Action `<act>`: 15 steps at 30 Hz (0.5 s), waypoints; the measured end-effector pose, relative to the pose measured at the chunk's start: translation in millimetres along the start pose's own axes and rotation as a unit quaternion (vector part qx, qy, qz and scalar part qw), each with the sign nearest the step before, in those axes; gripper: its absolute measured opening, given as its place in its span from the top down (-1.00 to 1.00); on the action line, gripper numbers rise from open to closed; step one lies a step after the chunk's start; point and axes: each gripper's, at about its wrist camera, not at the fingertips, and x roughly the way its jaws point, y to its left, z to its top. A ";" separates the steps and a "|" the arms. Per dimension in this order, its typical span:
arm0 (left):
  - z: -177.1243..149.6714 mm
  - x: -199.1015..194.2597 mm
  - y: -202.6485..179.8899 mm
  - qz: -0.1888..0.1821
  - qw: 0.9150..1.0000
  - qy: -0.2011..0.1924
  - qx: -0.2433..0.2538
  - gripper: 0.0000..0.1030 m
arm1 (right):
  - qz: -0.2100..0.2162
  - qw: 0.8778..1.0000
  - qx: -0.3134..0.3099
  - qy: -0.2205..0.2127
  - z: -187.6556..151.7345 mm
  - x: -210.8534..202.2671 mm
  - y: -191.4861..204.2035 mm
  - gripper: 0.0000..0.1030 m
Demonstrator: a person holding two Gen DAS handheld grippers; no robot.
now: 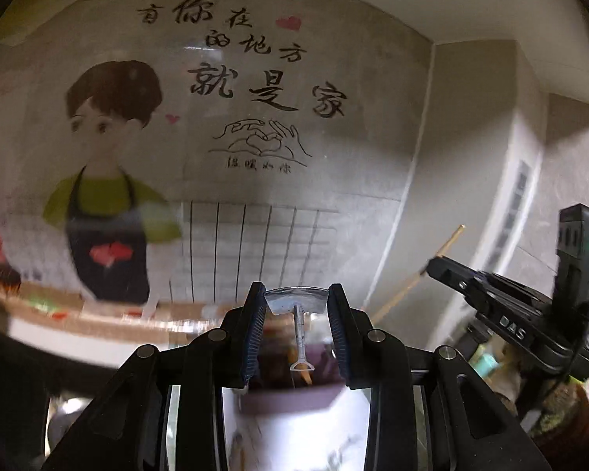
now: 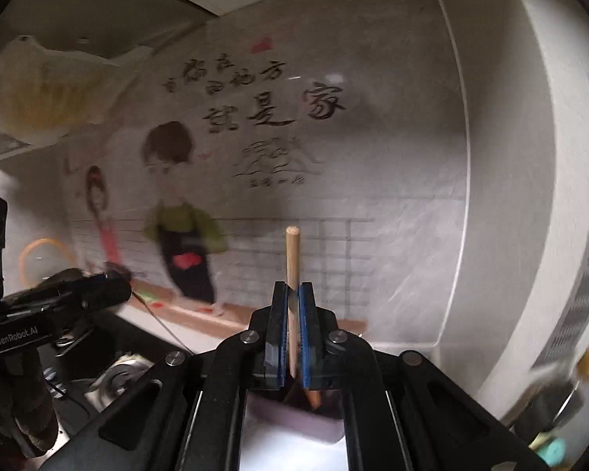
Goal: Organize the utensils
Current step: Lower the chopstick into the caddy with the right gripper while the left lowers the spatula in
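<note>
Right wrist: right hand-held gripper (image 2: 293,308) clamped on wooden chopstick (image 2: 292,259).

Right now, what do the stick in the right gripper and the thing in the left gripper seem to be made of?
Stick: bare wood or bamboo, matte pale tan with a flat cut end. Thing in the left gripper: probably clear plastic or glass, glossy and see-through; blur leaves it open.

The wall sticker (image 1: 239,90) bore black brush characters in three lines: "有你在", "的地方", "就是家". Smaller characters under its drawn heart-hands (image 1: 260,142) were too blurred to read. The right tool (image 1: 428,265) carried "DAS" in white on its side. The left tool (image 2: 127,288) carried "GenRobot.AI" in white on its body.
</note>
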 end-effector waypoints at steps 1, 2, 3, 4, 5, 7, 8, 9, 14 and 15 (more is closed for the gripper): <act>0.9 13.7 3.8 -0.001 1.000 0.003 -0.001 0.36 | -0.007 1.000 0.005 0.007 2.6 11.3 -5.0 0.90; 0.8 28.9 7.3 -0.003 1.000 0.010 -0.003 0.36 | -0.008 1.000 0.007 0.017 2.1 22.4 -9.0 0.90; -0.8 46.0 11.5 -0.004 1.000 0.021 -0.005 0.36 | -0.010 1.000 0.007 0.025 -1.5 31.3 -10.8 0.90; -5.7 63.6 14.2 -0.004 0.999 0.036 -0.009 0.36 | -0.016 0.999 0.006 0.031 -7.4 42.7 -13.1 0.90; -10.1 78.7 17.7 -0.005 0.999 0.051 -0.015 0.36 | -0.018 0.999 0.005 0.041 -12.7 53.6 -15.5 0.90; -26.6 108.2 26.4 -0.009 0.996 0.086 -0.030 0.36 | -0.012 0.998 0.008 0.068 -29.7 75.4 -20.2 0.90; -34.6 120.0 29.0 -0.009 0.994 0.100 -0.031 0.36 | -0.012 0.997 0.007 0.079 -38.0 85.0 -21.2 0.90; -42.5 132.1 31.5 -0.005 0.993 0.113 -0.028 0.36 | -0.014 0.996 0.004 0.092 -49.0 97.2 -22.1 0.90; -70.6 173.8 41.0 0.009 0.989 0.145 -0.023 0.36 | -0.012 0.989 0.008 0.147 -87.2 140.6 -31.2 0.90; -74.6 178.8 42.3 0.013 0.989 0.149 -0.022 0.36 | -0.014 0.988 0.008 0.153 -93.0 147.0 -32.1 0.90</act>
